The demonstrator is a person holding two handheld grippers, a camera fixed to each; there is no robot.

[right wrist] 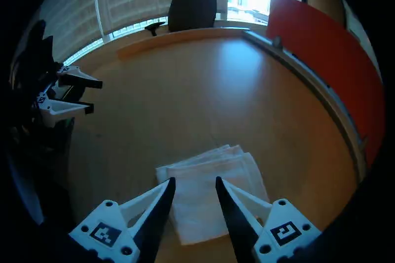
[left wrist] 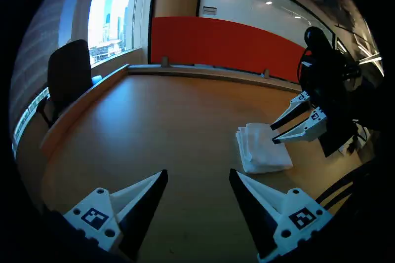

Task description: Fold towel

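On worktop, towel lies folded, fold looks finished; my right tongs hover above it, released; left tongs spread, held well apart to keep clear.

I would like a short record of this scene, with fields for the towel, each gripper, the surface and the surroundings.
towel: white towel, folded into a thick rectangle, lying flat
surface: wooden table
left: left gripper open, holding nothing, over bare wood, apart from the towel
right: right gripper open, fingers over the towel, not closed on it; whether they touch it cannot be told
surroundings: black office chair, red partition, window
task state: the towel looks already folded
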